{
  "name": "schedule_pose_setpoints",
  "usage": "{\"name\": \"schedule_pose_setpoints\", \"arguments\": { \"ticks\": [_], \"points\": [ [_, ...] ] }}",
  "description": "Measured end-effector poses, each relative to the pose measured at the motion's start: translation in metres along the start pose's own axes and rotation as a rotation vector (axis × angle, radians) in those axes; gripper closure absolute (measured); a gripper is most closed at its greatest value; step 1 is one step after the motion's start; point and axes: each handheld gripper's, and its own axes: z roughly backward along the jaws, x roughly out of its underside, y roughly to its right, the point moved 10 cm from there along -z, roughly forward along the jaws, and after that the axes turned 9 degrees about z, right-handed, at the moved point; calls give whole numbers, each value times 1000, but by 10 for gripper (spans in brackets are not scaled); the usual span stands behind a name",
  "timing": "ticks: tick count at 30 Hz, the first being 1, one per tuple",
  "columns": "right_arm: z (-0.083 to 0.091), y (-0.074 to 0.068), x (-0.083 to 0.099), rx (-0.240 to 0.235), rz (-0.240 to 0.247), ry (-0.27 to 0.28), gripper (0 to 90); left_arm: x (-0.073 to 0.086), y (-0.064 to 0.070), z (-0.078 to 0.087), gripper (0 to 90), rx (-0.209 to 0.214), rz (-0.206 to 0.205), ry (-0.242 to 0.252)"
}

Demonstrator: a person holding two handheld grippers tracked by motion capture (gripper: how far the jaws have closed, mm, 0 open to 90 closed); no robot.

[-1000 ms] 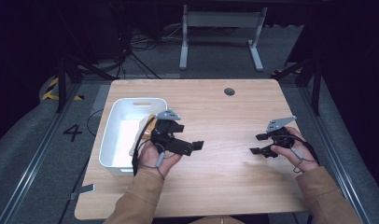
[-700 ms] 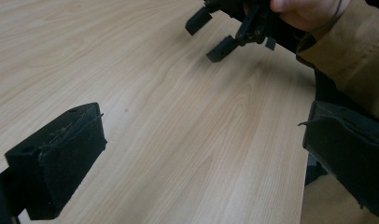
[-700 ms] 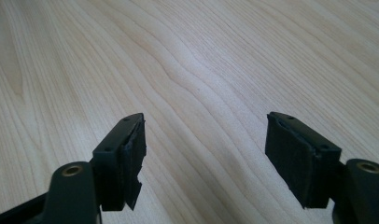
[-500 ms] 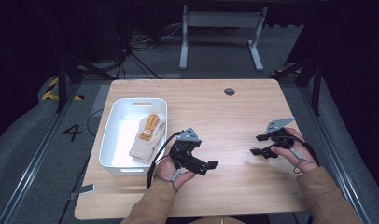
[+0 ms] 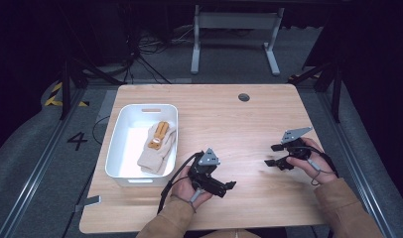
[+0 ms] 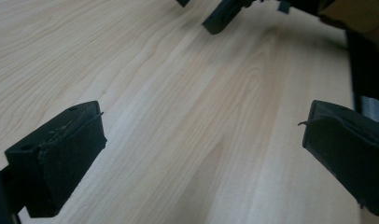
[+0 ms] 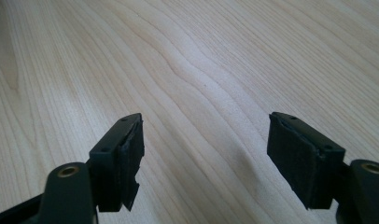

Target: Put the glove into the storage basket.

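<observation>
Floor marking reads "4" (image 5: 77, 141) left of the worktop (image 5: 229, 119). Toy (image 5: 158, 145) lies in the white bin (image 5: 121, 144). Left gripper (image 5: 228, 186) has pulled back from bin toward front edge, jaws wide open, nothing held. Right gripper (image 5: 271, 155) unmoved, jaws open, empty.

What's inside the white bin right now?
The bin holds a beige sock with an orange animal figure on it, lying along the right side. The rest of the floor looks bare. Whatever lies under the sock is covered, and the near wall hides the front strip.
</observation>
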Motion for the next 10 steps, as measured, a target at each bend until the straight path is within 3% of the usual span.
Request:
{"name": "schedule_pose_setpoints", "arguments": {
  "ticks": [3, 10],
  "points": [
    [-3, -1, -1, 1, 8, 5, 278, 8, -7, -8, 0, -31, 1, -29],
    [-3, 0, 0, 7, 10, -1, 278, 6, -3, -5, 0, -34, -15, -16]
  ]
}}
